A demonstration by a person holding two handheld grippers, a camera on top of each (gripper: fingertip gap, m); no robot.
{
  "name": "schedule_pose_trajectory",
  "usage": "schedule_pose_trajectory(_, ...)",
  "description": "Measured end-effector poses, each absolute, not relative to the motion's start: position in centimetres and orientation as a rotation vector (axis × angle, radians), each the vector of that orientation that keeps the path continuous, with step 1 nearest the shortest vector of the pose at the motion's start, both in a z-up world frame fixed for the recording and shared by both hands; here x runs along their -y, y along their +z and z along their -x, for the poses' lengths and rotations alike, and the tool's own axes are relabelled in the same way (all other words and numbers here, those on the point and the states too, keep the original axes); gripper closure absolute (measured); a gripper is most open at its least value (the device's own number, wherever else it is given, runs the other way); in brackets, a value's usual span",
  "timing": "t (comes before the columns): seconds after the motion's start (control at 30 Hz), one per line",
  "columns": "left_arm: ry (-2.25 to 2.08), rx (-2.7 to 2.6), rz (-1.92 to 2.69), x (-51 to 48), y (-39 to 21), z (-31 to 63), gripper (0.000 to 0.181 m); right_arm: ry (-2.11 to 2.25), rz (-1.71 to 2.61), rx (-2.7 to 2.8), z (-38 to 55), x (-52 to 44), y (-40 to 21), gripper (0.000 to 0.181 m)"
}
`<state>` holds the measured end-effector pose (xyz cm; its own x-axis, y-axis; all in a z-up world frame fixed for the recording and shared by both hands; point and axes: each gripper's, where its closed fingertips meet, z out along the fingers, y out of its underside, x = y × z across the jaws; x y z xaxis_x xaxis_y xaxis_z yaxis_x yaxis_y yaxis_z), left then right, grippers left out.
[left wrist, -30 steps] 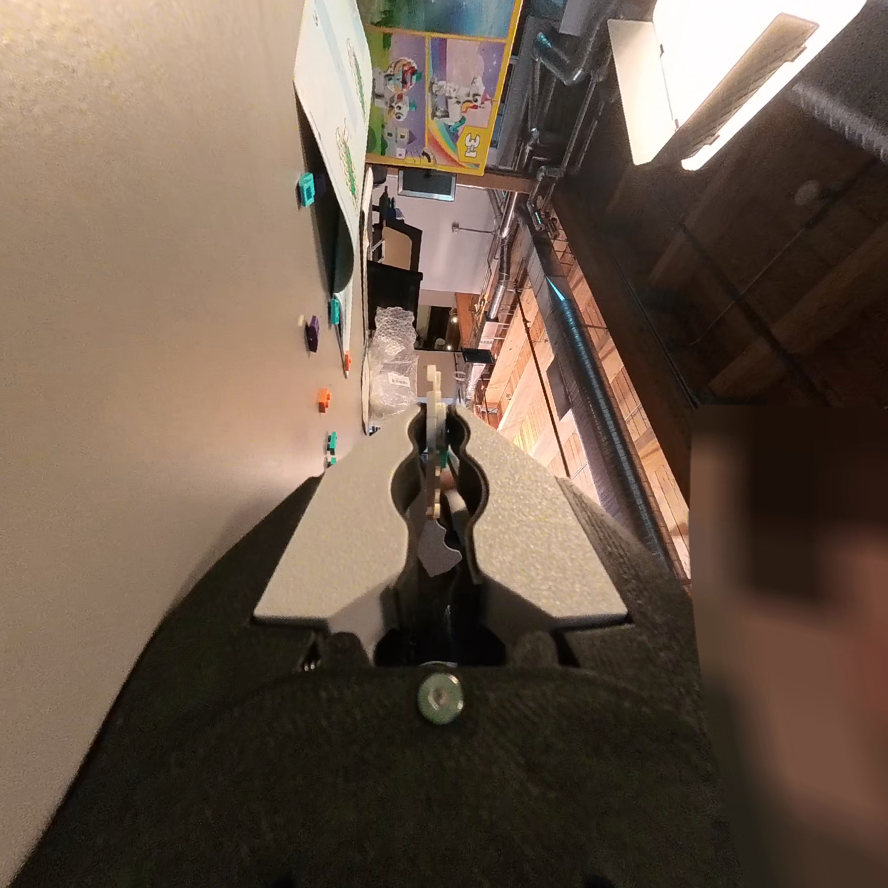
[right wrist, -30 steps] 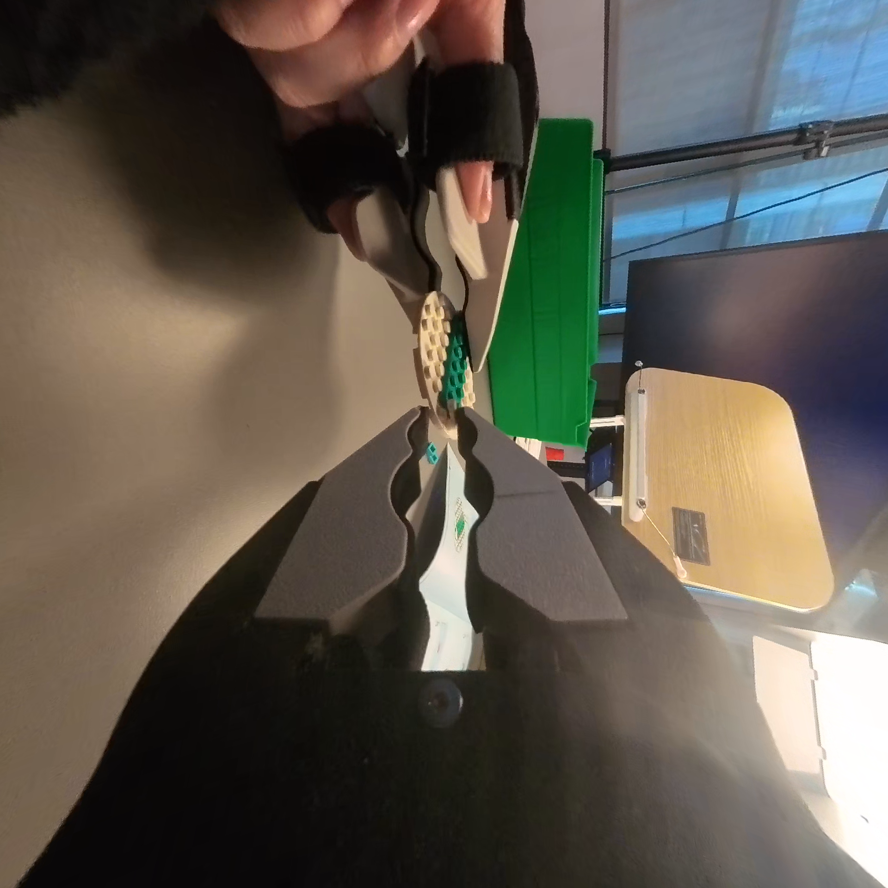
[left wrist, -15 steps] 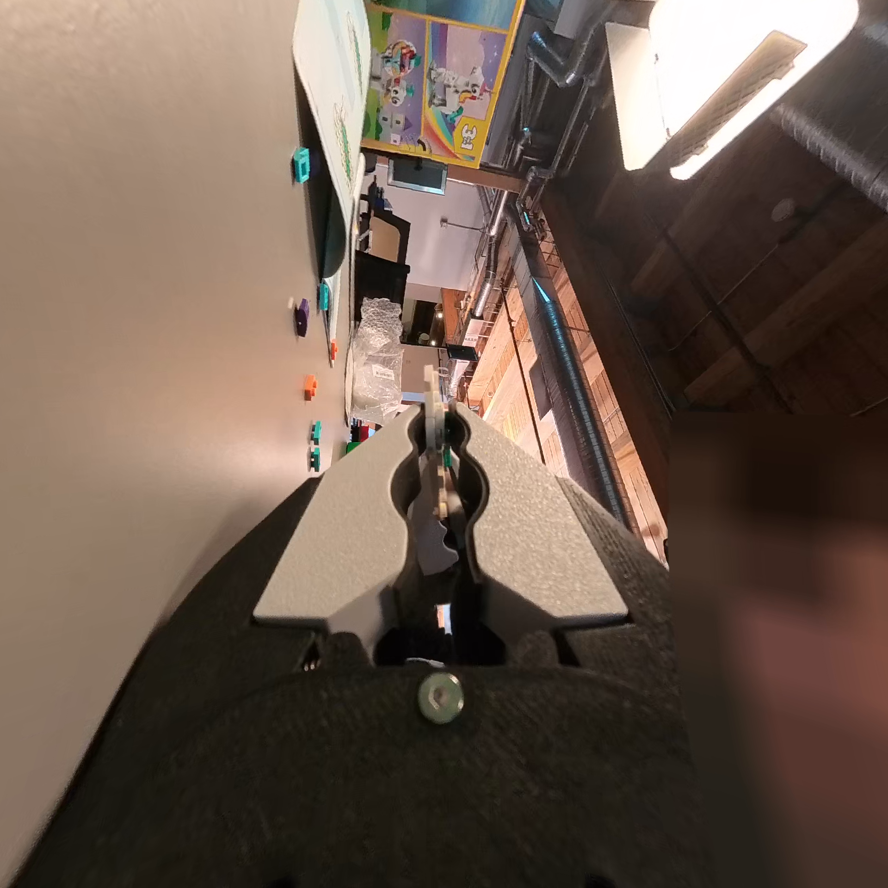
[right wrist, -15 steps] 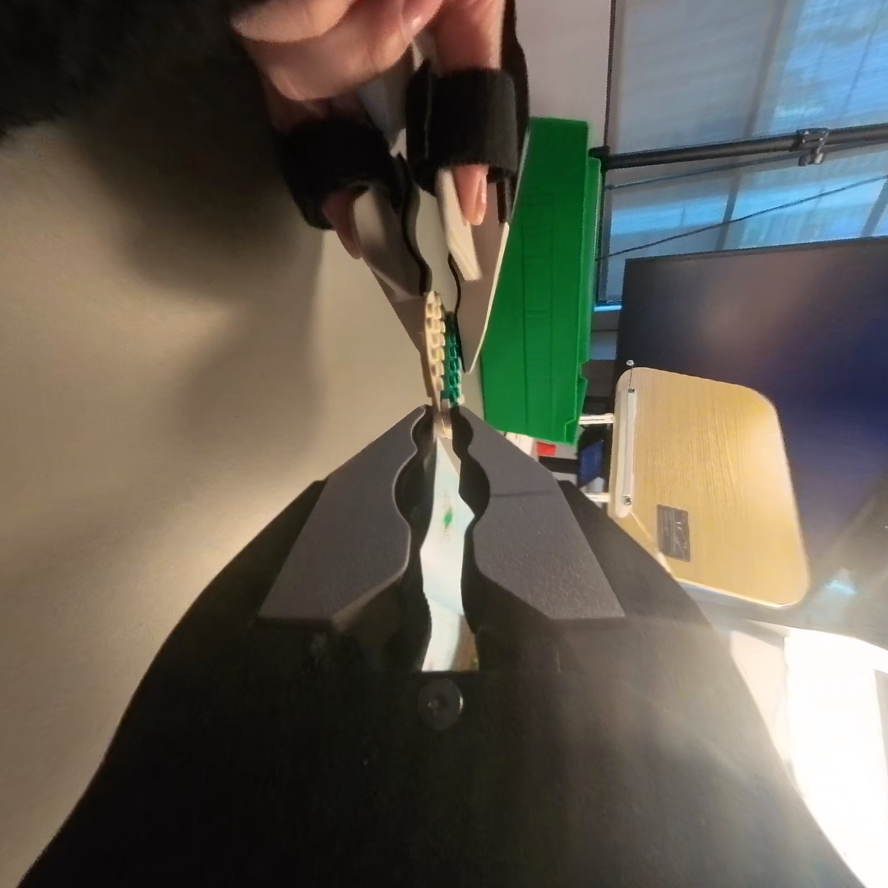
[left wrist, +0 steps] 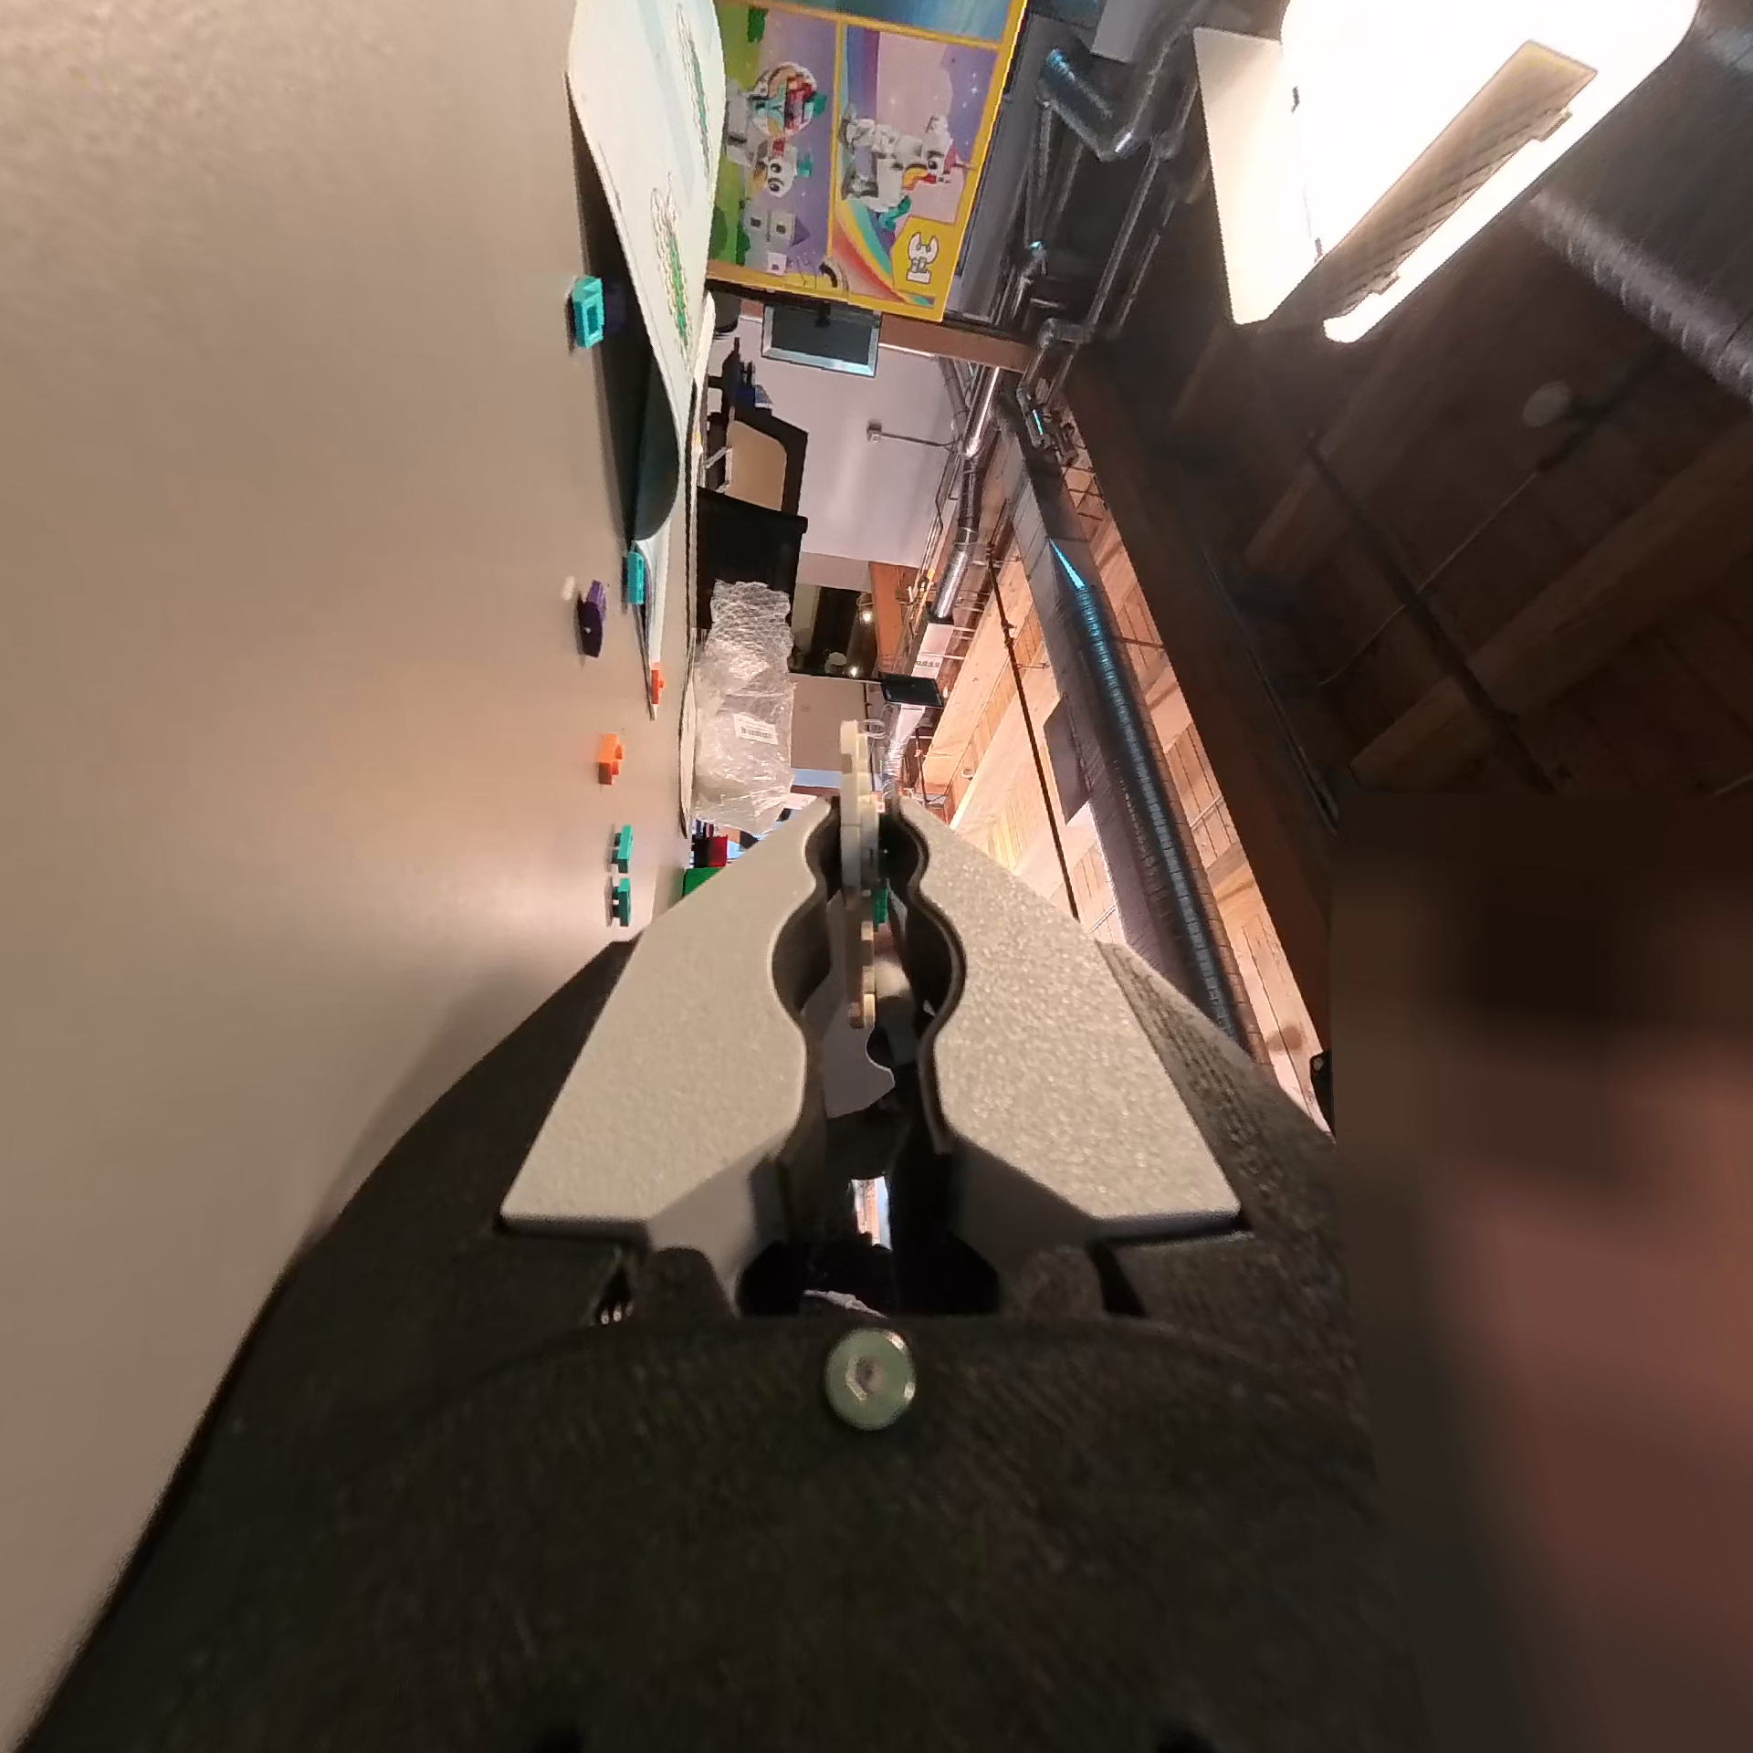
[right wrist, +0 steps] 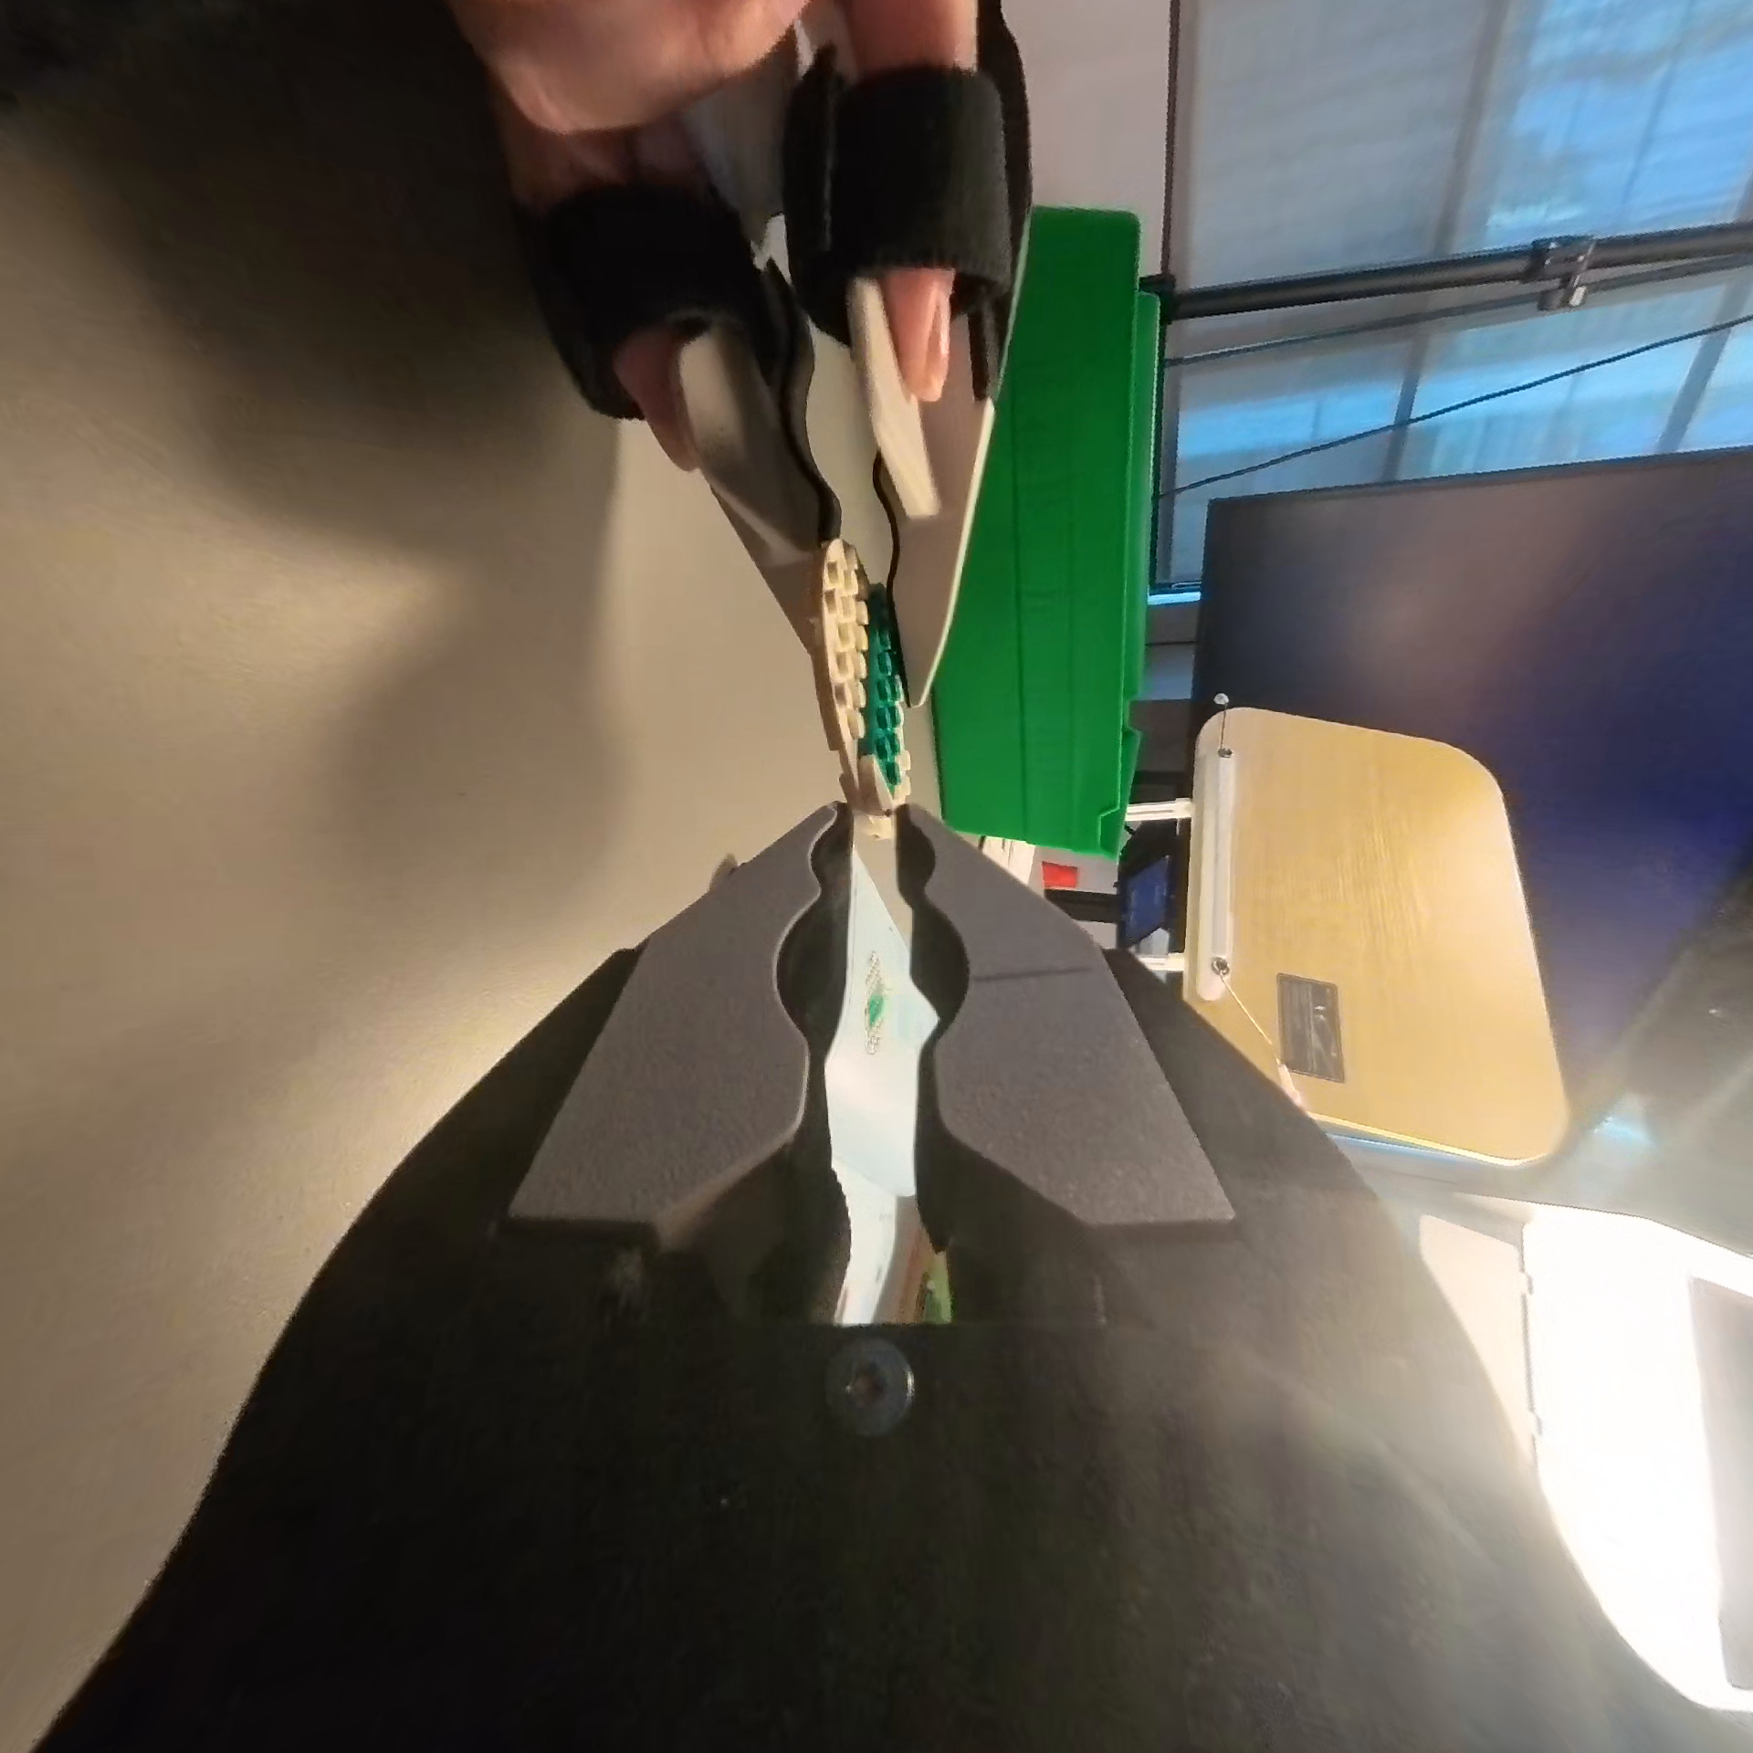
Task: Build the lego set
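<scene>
The left hand-held gripper (left wrist: pixel 861 835) is clamping a round tan studded plate (right wrist: pixel 844 655) carrying teal bricks (right wrist: pixel 884 688) edge-on between its closed grey fingers, above the beige table (left wrist: pixel 285 474). The right hand-held gripper (right wrist: pixel 868 830), its jaws nearly closed, is pinching the plate's lower rim directly ahead of its tips. In my judgement both grips should be staying square and the pressing force light, lest the thin plate twist out; loose small bricks (left wrist: pixel 612 759) are lying left of the left gripper.
</scene>
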<state>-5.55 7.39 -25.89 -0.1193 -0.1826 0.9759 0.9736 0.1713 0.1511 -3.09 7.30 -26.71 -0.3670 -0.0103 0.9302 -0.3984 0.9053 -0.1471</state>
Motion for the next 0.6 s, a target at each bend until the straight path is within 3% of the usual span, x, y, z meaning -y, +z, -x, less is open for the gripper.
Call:
schedule_pose_trajectory(0.13,-1.240,1.265,0.887,-7.57,-25.98,5.56,0.174,0.414,-0.309,1.898,3.19,-7.39,-26.45,0.165)
schedule_pose_trajectory(0.23,-1.249,1.261,0.877,-7.66,-25.83,5.58,0.174,0.409,-0.342,1.908,2.96,-7.24,-26.66,0.175)
schedule_pose_trajectory(0.47,-1.257,1.273,0.882,-7.60,-25.99,5.72,0.173,0.412,-0.307,1.938,2.94,-7.32,-26.57,0.177)
schedule_pose_trajectory(0.57,-1.250,1.231,0.913,-7.54,-26.08,5.80,0.174,0.551,-0.202,1.982,2.94,-7.40,-26.57,0.172)
schedule_pose_trajectory(0.6,-1.206,1.193,0.971,-7.45,-26.04,5.77,0.174,0.645,-0.116,2.003,2.91,-7.49,-26.18,0.158)
